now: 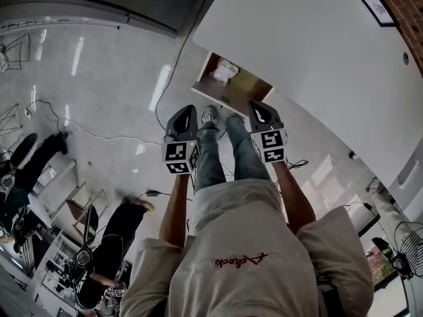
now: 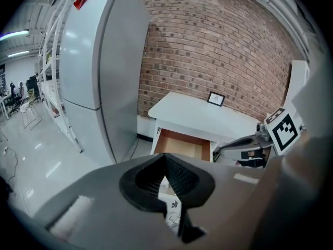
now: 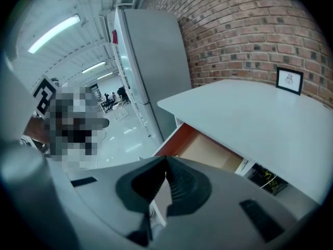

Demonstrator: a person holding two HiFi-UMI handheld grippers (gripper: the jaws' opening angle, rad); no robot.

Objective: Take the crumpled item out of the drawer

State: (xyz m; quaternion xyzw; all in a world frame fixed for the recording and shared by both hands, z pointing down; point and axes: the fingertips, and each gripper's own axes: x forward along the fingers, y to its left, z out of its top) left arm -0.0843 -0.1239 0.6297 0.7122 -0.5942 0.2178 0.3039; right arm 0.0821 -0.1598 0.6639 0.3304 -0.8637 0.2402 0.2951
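At the bottom centre of the head view the person stands in a pale top and jeans, holding both tools out in front. The left gripper [image 1: 185, 116] has its jaws pressed together on nothing, as its own view shows [image 2: 165, 158]. The right gripper [image 1: 260, 113] is likewise closed and empty [image 3: 166, 161]. Both hang over the floor, short of the furniture, with nothing between them and the drawer.

To the lower left of that view a seated person in black [image 1: 115, 233] and a thin cable [image 1: 99, 135] lie on the glossy floor, well away.

Just beyond the grippers, above the frame's centre, the drawer [image 1: 248, 88] stands pulled out from under the white table [image 1: 310, 51]. The crumpled item [image 1: 225, 70], white, lies in its left part.

Farther back, a small picture frame [image 1: 377, 5] rests on the tabletop near the brick wall [image 2: 223, 51], and a tall grey fridge [image 2: 99, 72] stands left of the table.
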